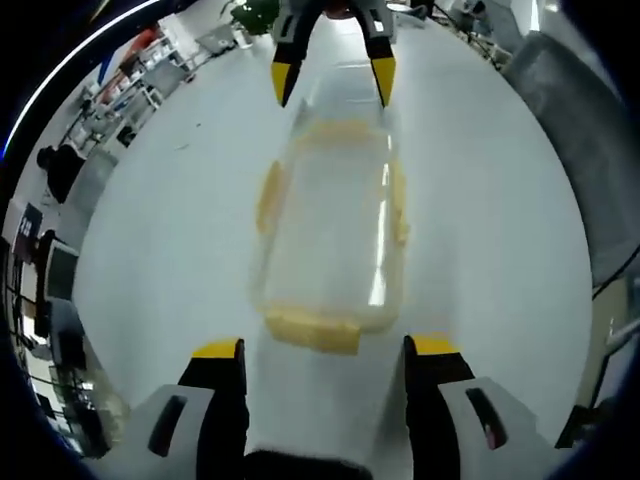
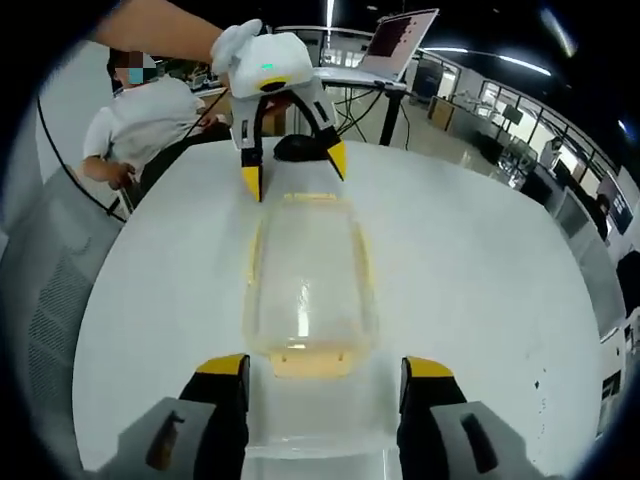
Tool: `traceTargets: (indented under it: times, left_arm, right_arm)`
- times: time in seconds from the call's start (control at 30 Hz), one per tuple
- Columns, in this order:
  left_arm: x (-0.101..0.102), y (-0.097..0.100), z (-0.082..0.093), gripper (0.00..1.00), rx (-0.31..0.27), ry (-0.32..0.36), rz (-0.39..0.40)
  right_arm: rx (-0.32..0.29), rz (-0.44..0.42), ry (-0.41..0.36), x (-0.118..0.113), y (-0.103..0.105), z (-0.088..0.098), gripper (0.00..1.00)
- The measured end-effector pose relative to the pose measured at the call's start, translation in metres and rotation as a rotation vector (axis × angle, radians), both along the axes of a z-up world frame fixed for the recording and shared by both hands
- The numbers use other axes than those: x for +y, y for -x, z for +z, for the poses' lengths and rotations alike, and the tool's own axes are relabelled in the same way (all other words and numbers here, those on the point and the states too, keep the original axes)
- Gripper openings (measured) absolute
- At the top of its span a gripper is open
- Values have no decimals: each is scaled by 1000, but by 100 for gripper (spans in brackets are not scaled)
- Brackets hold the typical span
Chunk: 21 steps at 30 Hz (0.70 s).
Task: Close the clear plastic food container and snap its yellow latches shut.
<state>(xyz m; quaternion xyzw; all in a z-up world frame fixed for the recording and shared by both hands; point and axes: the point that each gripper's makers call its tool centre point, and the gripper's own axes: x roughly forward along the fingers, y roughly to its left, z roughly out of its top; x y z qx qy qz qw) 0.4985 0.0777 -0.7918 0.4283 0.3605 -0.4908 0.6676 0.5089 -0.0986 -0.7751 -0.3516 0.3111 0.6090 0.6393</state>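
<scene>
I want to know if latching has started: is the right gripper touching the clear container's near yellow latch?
Apart. In the right gripper view the right gripper stands open, its jaws flanking the near yellow latch of the clear plastic container, with white table visible between each jaw and the latch.

My left gripper (image 1: 325,362) has black jaws capped in yellow on a pale grey body, and my right gripper (image 2: 325,378) matches it. The food container (image 2: 307,285) between them is clear, with pale yellow latches (image 2: 310,361) along its edges. It sits on a plain white table (image 2: 480,290). A seated person (image 2: 140,125) wears white
</scene>
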Motion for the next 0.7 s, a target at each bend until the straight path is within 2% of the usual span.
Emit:
traceTargets:
  times: [0.17,0.4,0.7]
  left_arm:
    - [-1,-3,-3,60,11,-15,-20]
    - [-5,-5,-4,58,24,-9,-39]
    - [-7,-4,-5,55,46,-18,-76]
  right_arm:
    - [11,21,28,1,1,-5,55]
    - [38,25,35,7,4,-10,55]
    - [65,49,79,8,9,-23,53]
